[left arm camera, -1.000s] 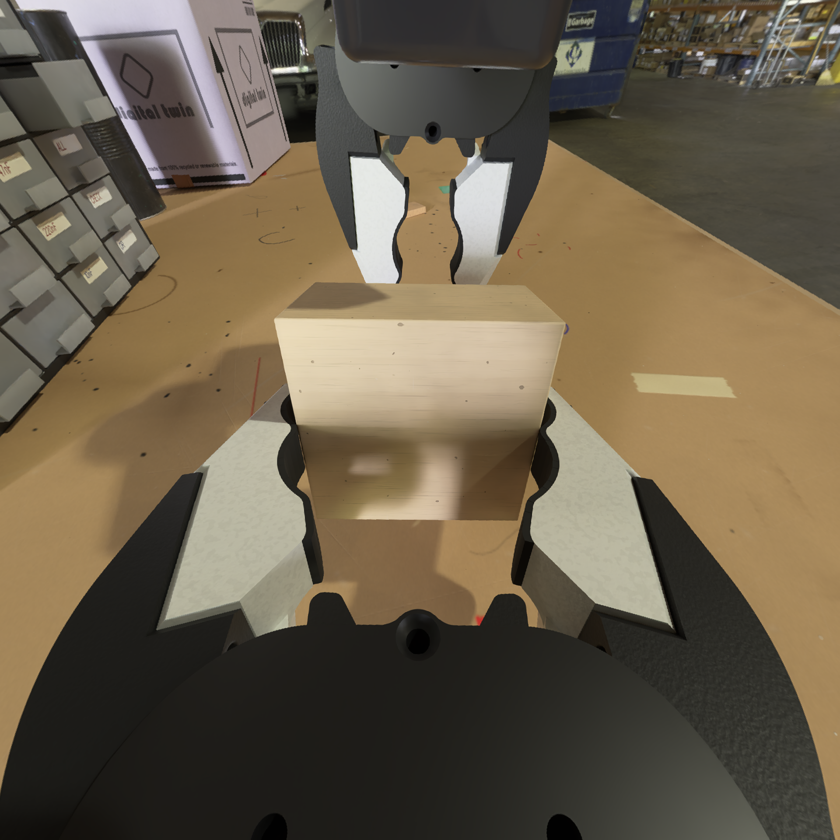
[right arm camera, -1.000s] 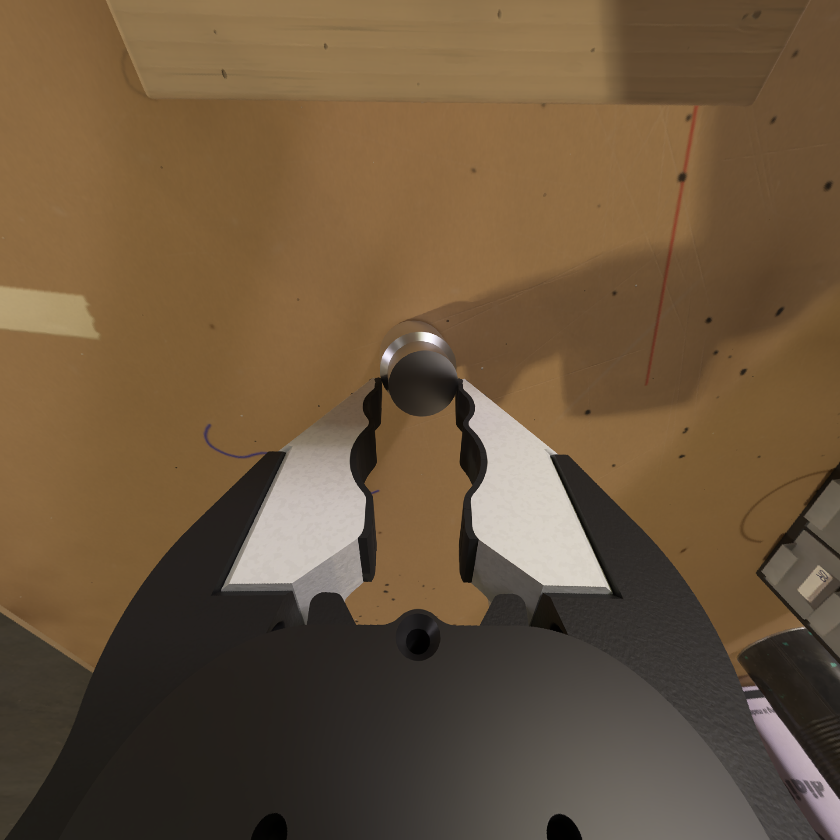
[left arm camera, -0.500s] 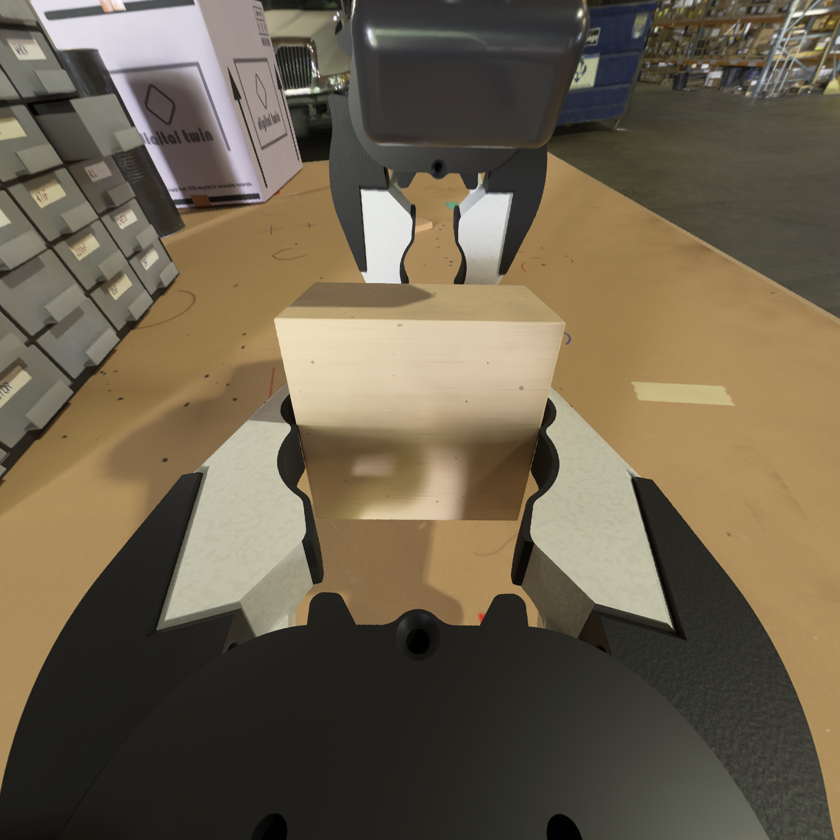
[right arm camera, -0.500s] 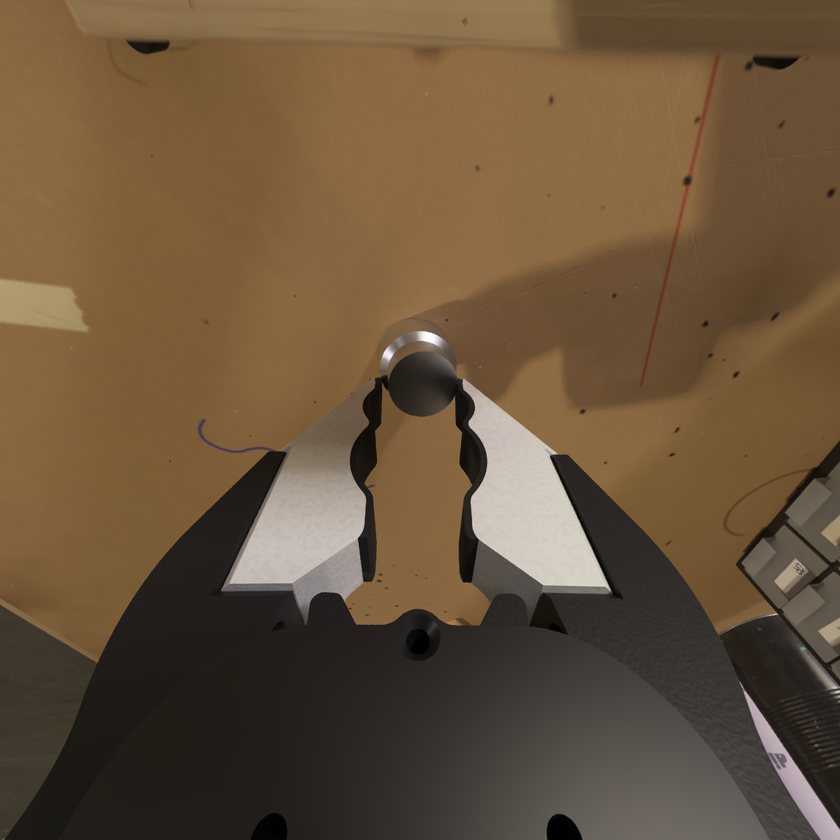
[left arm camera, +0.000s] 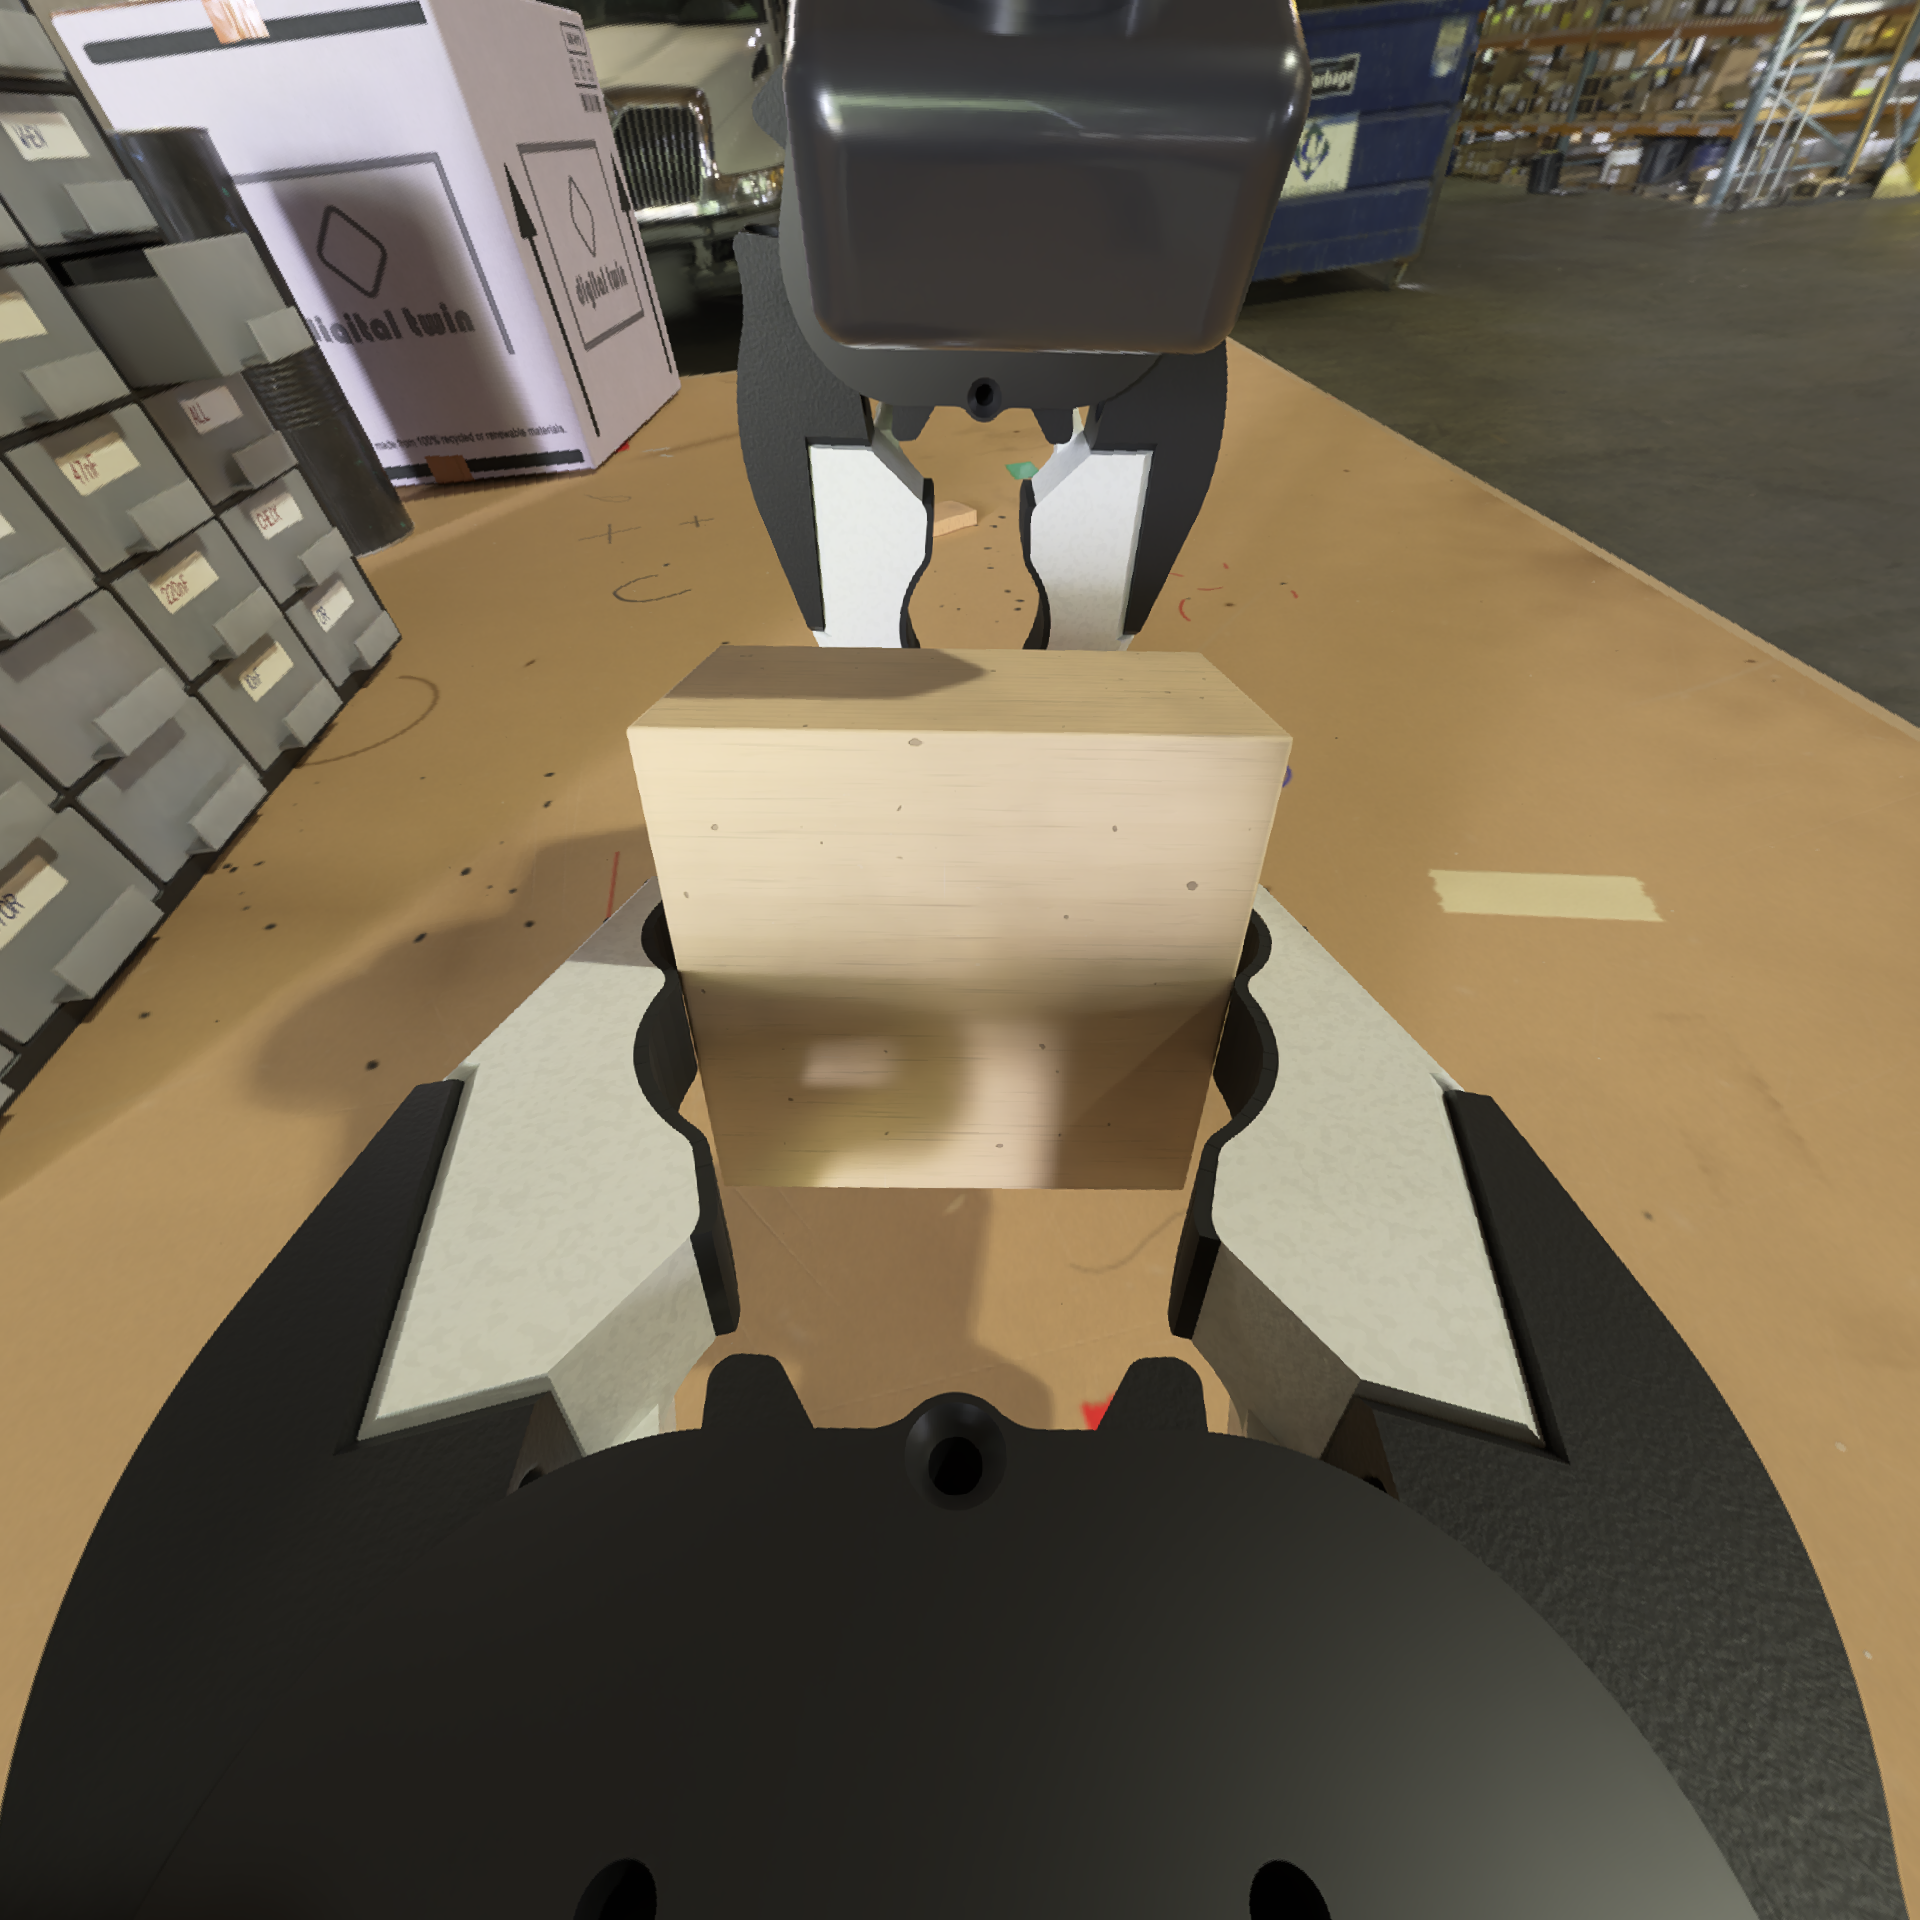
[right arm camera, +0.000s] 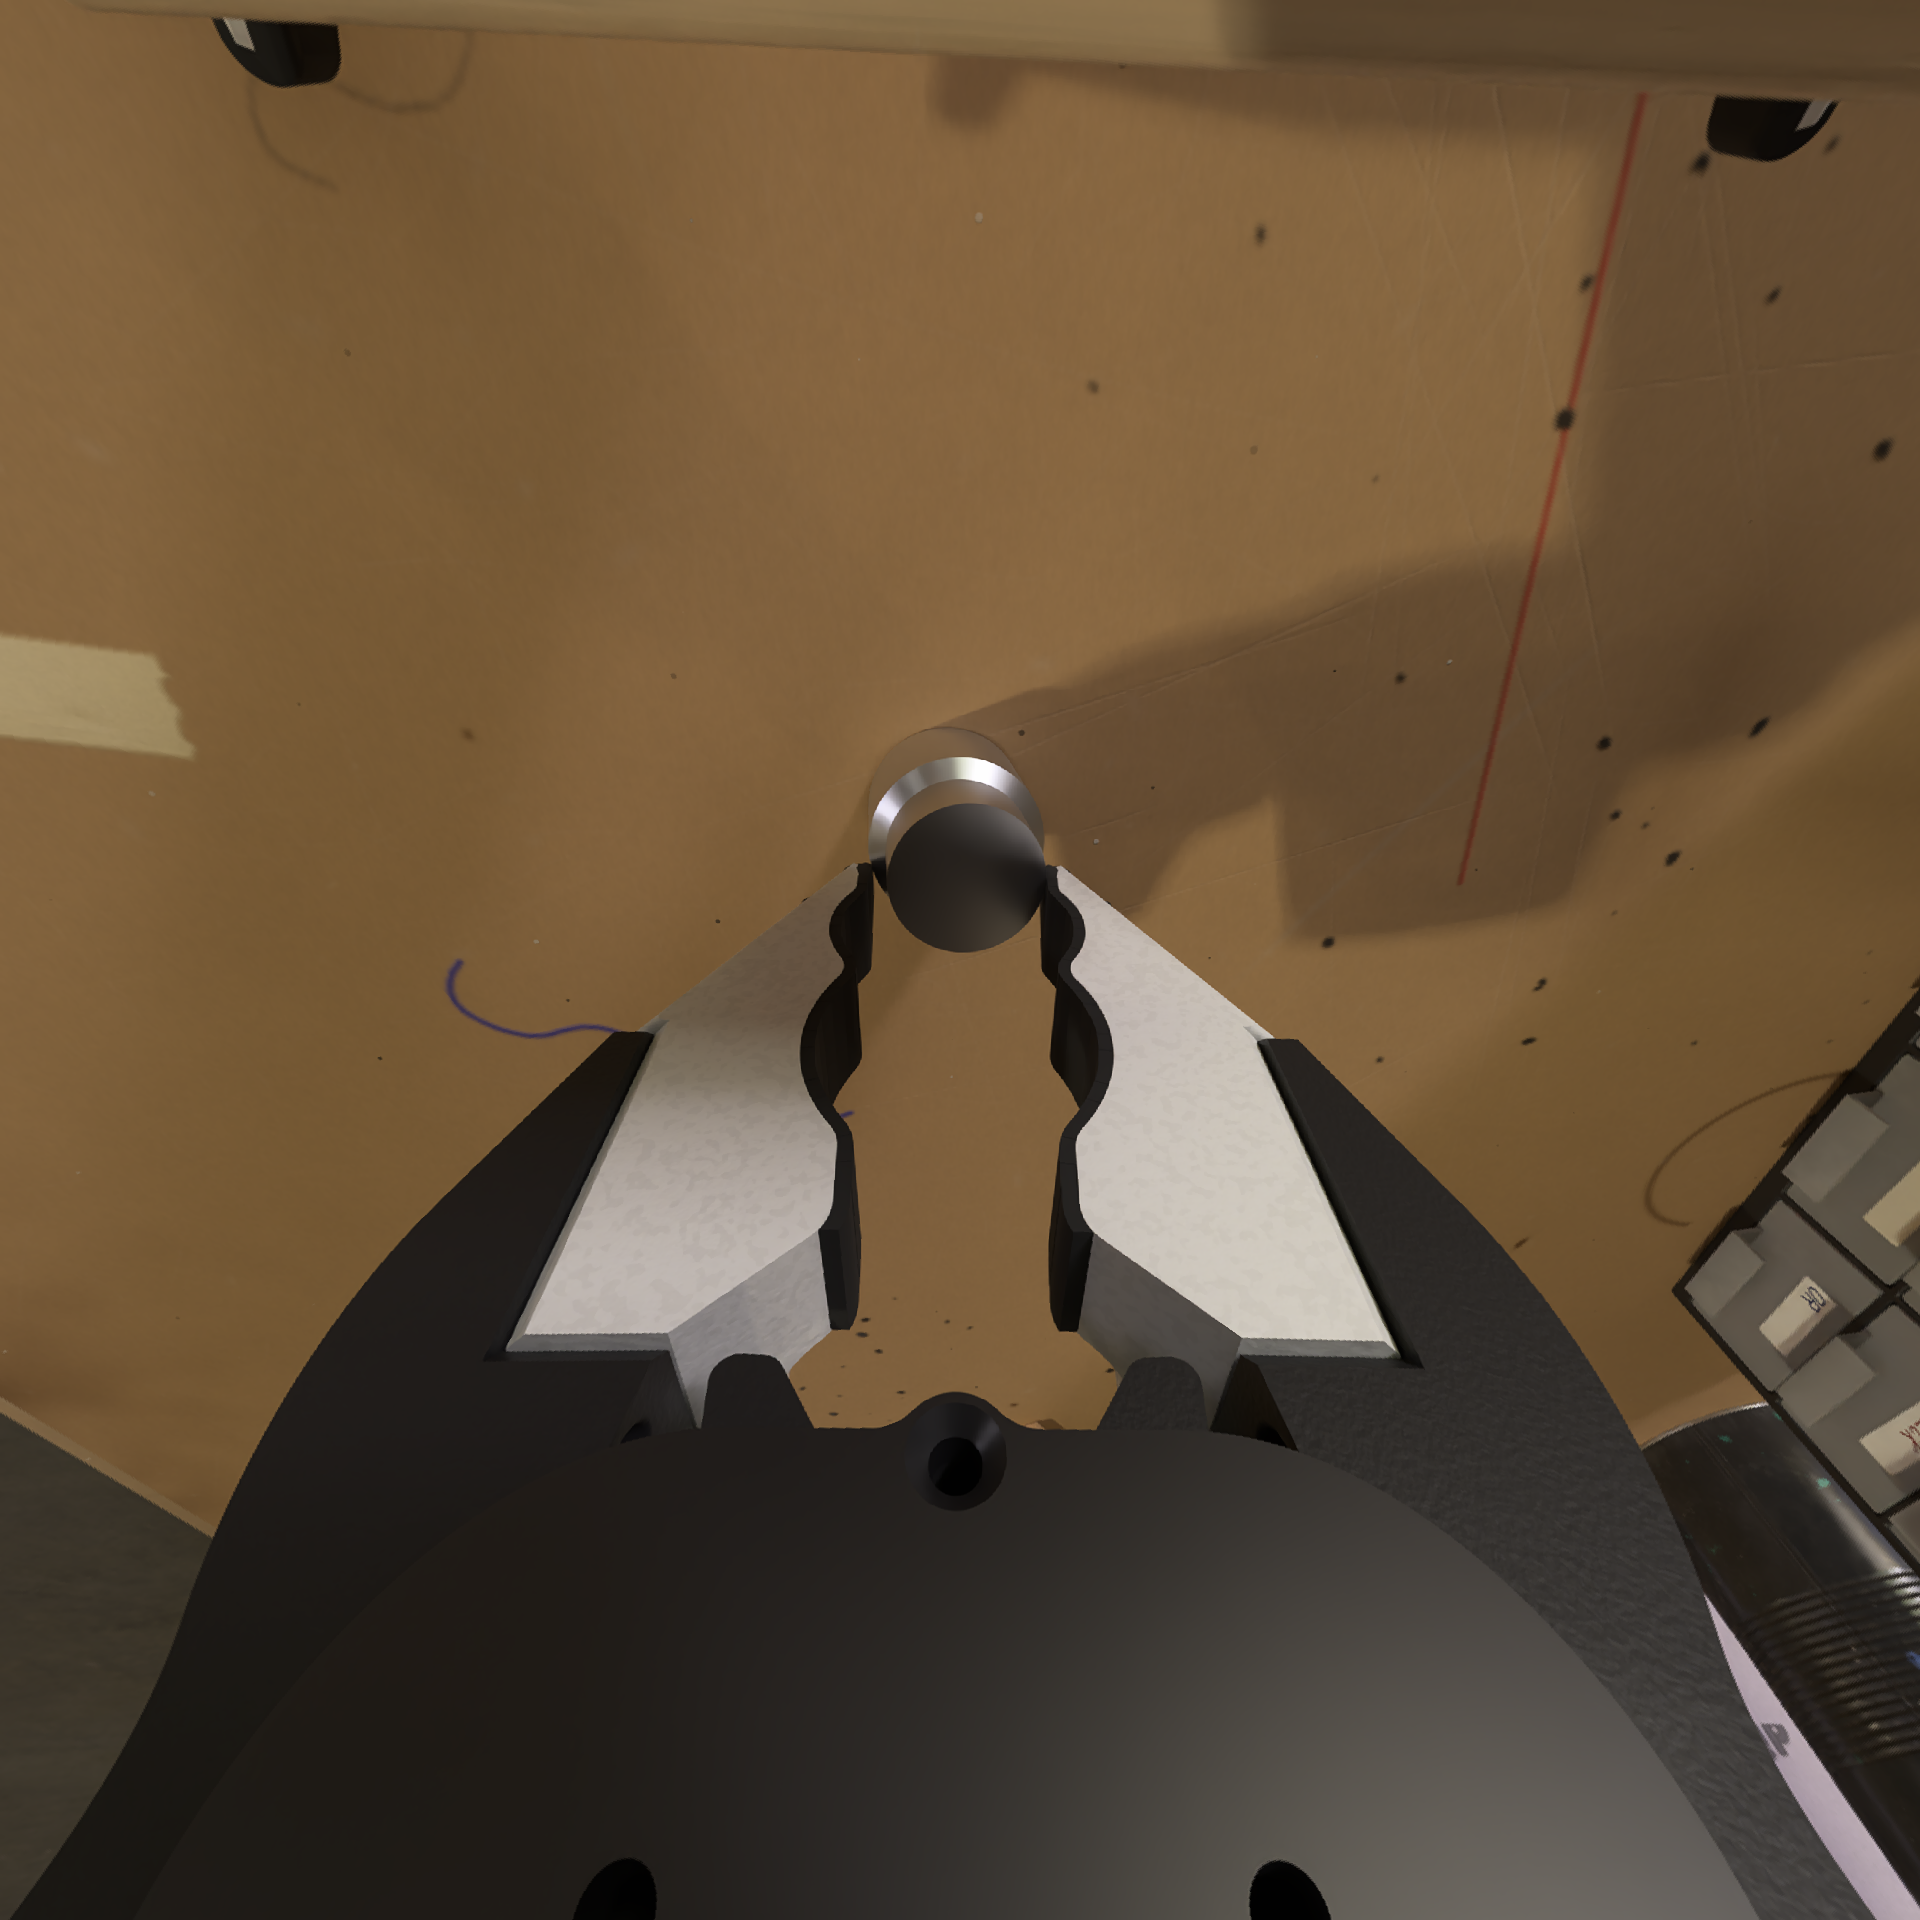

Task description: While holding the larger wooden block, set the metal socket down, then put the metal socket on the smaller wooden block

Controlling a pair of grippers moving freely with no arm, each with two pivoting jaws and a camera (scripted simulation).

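My left gripper (left arm camera: pixel 956 914) is shut on the larger wooden block (left arm camera: pixel 956 831), a pale cube held at its two sides above the brown table (left arm camera: pixel 1455 1091). Beyond it my right gripper (left arm camera: pixel 971 634) points down; the block hides its fingertips. In the right wrist view my right gripper (right arm camera: pixel 956 878) is shut on the metal socket (right arm camera: pixel 951 800), a small upright steel cylinder gripped at the fingertips, at or just above the table. The larger block's edge (right arm camera: pixel 935 31) lines the top of that view. A small tan wooden block (left arm camera: pixel 954 516) lies far back on the table.
A grey drawer cabinet (left arm camera: pixel 125 582) stands along the left, with a black cylinder (left arm camera: pixel 312 416) and a white cardboard box (left arm camera: pixel 416 260) behind it. A strip of tape (left arm camera: pixel 1543 896) lies to the right. The table edge (left arm camera: pixel 1662 613) runs along the right.
My left gripper has drawn back from the right gripper with the larger block. In the right wrist view the block slid to the top edge. The right gripper still holds the socket.
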